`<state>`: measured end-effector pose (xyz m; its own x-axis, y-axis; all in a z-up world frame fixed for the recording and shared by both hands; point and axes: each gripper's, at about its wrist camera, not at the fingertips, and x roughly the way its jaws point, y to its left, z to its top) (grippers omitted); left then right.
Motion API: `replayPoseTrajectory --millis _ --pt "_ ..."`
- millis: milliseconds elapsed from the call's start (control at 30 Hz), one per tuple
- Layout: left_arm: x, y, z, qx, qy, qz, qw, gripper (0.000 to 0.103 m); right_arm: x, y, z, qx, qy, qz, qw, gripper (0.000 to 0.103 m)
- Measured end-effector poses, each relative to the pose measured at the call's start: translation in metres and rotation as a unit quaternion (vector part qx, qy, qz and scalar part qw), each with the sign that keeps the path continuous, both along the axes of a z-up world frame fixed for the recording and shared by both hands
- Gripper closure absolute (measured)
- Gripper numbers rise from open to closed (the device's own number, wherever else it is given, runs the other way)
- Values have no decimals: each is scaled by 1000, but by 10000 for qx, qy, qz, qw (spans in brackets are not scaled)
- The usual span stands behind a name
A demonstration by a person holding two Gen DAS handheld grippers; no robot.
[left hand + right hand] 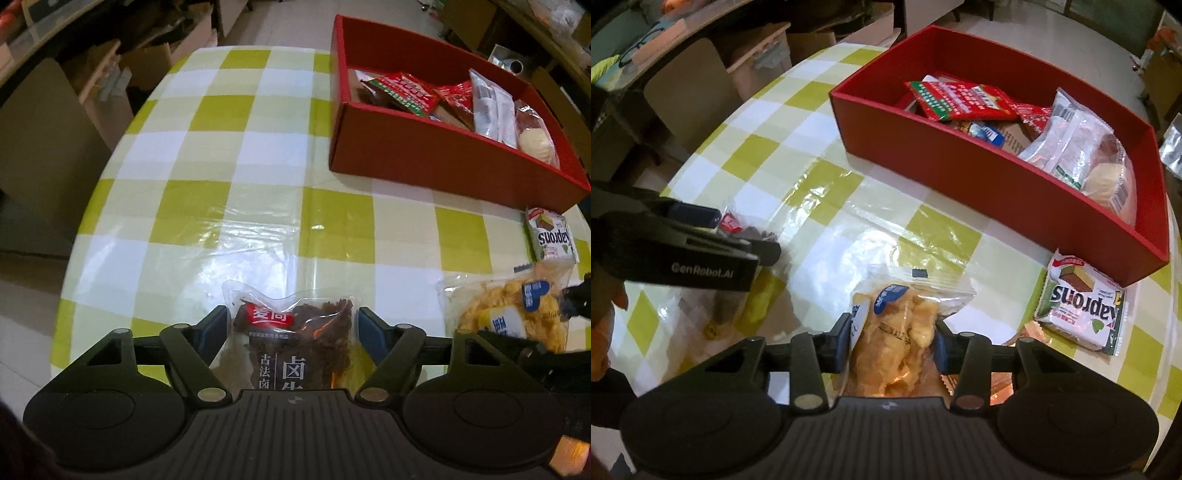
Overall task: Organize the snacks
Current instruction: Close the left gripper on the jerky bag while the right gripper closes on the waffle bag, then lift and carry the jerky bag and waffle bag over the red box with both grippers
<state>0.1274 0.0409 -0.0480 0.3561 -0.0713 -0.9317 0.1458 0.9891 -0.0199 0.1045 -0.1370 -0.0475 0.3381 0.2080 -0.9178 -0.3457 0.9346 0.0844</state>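
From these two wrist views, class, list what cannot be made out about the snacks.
- Braised meat pouch, left view: lower half hidden by the gripper body.
- Yellow snack bag, right view: bottom hidden likewise.
- Red box: lower packets buried under others.
- Orange wrapper: mostly covered, unidentifiable.

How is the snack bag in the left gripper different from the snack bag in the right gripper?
The dark meat snack bag between the left gripper fingers holds dark brown pieces; the yellow snack bag in the right gripper holds pale golden ones. The dark one carries a red label and white Chinese characters; the yellow one has a blue and white label. Both are see-through plastic packs, still outside the red box.
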Motion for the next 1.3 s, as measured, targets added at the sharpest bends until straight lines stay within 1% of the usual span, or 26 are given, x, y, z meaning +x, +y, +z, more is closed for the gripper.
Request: replayPoseTrajectory --millis 100,200,433,633,833,933,1033,1100,1167,1200,1267,1300 --pt "0 1 2 -82 36 18 10000 25 0 -2 3 67 6 -14 10000 54" --pt "1 3 8 -152 -29 46 9999 25 1 -4 3 55 12 -41 10000 54" --pt "1 1 29 -520 -175 -12 9985 25 3 -15 20 283 -124 -225 9993 58" --pt "1 -9 45 -673 -349 -159 9970 25 6 -26 32 416 -247 -395 9980 59" --pt "2 -13 47 -725 -319 -186 9967 25 10 -43 44 650 -322 -606 9955 61" --pt "3 -14 45 -734 -290 -191 9967 25 13 -45 37 701 -251 -710 9947 61" --pt "3 -16 43 -736 -251 -195 9968 25 17 -40 25 775 -68 -865 9932 60" --pt "3 -16 41 -718 -223 -189 9970 25 19 -29 17 590 -2 -771 9953 51" --pt "3 -15 40 -698 -213 -183 9972 25 21 -16 11 337 -41 -737 9967 33" --pt "2 -14 39 -686 -213 -175 9973 25 22 -10 7 219 -51 -737 9970 29" --pt "2 -9 38 -675 -201 -129 9974 24 22 -2 1 51 -101 -649 9978 13" --pt "3 -6 36 -680 -181 -112 9975 24 22 3 -3 -67 -124 -605 9981 9"
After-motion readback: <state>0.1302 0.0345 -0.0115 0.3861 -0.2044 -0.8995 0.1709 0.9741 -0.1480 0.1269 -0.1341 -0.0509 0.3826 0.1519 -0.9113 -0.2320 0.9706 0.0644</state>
